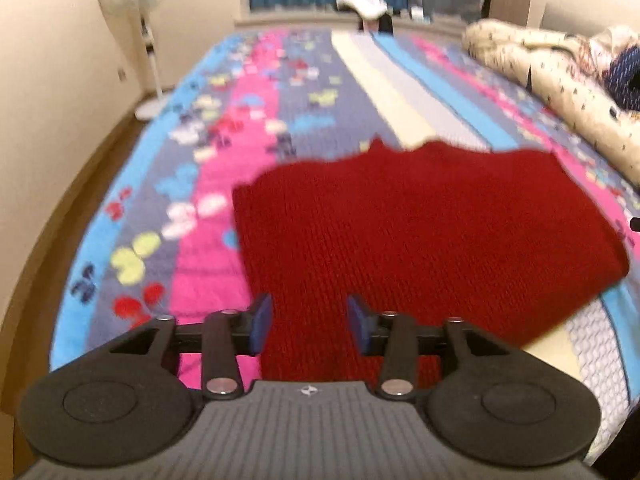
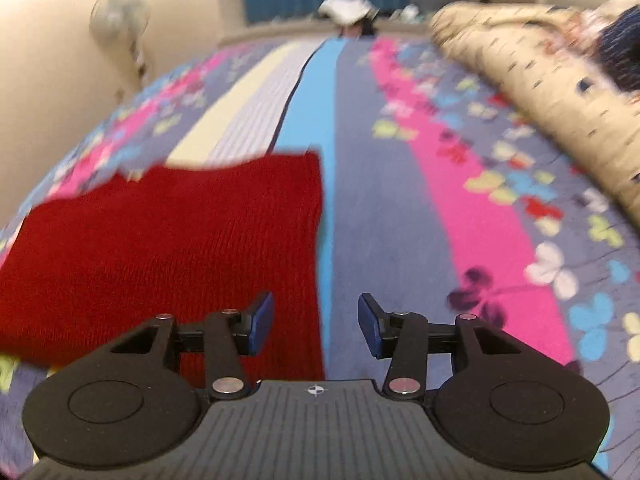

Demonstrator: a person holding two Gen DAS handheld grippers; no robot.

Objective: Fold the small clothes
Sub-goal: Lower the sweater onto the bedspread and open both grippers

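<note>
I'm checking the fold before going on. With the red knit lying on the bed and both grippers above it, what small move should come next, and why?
Probably lower both grippers to the near edge and pinch it. The left gripper and right gripper are open and hold nothing, while the red knit garment lies flat on the patterned bedspread, seemingly ready for another fold.

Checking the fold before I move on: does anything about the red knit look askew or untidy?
Mostly neat: the red knit lies flat on the bedspread. Its far edge is uneven, with a small point sticking up near the middle, and its near right corner sits crooked to the stripes. Both grippers hang open above it, holding nothing.
</note>
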